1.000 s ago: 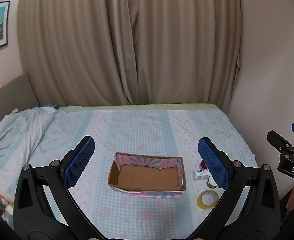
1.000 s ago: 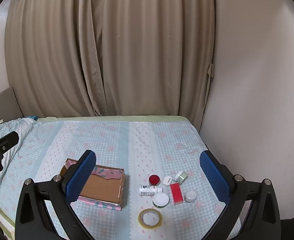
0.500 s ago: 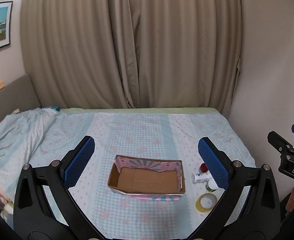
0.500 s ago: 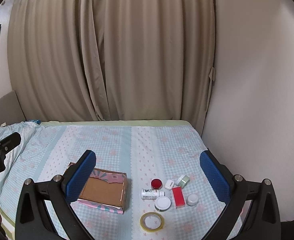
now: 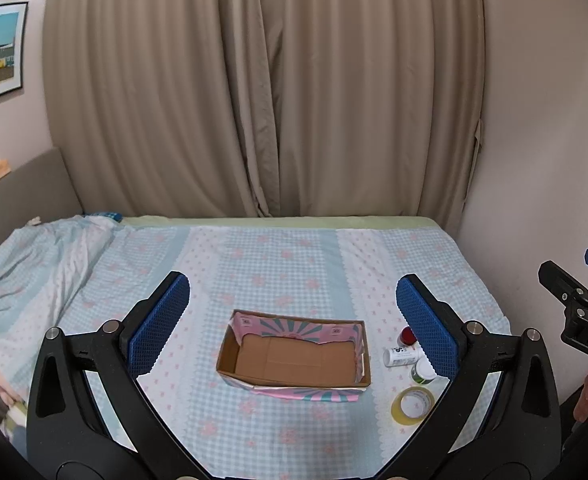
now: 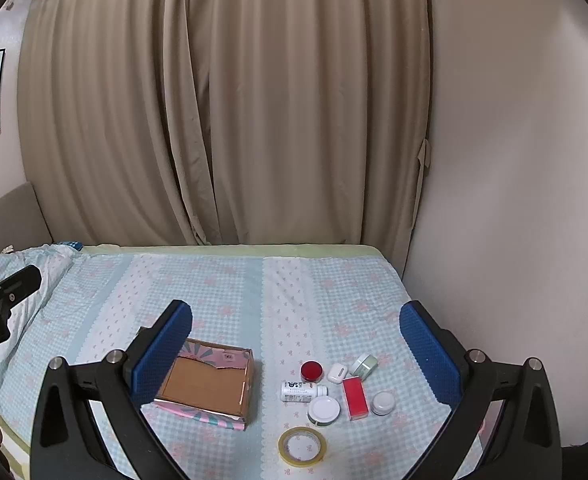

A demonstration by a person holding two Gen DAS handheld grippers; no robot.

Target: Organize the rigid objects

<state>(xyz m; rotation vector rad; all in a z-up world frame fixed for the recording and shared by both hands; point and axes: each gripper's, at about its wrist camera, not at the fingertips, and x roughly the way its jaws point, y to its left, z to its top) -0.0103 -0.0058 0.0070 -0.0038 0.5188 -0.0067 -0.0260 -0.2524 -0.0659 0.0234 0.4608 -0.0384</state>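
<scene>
- Both my left gripper (image 5: 293, 322) and right gripper (image 6: 296, 350) hung wide open, empty.
- I judged the yellow tape ring (image 6: 302, 446) light and stiff; pinch across its rim.

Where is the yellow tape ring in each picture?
Left wrist view: the tape ring lies low on the right, near the box's front right corner.
Right wrist view: the tape ring lies bottom centre, in front of the small jars.
Shared landmark: the cardboard box, left of the ring in both.
</scene>
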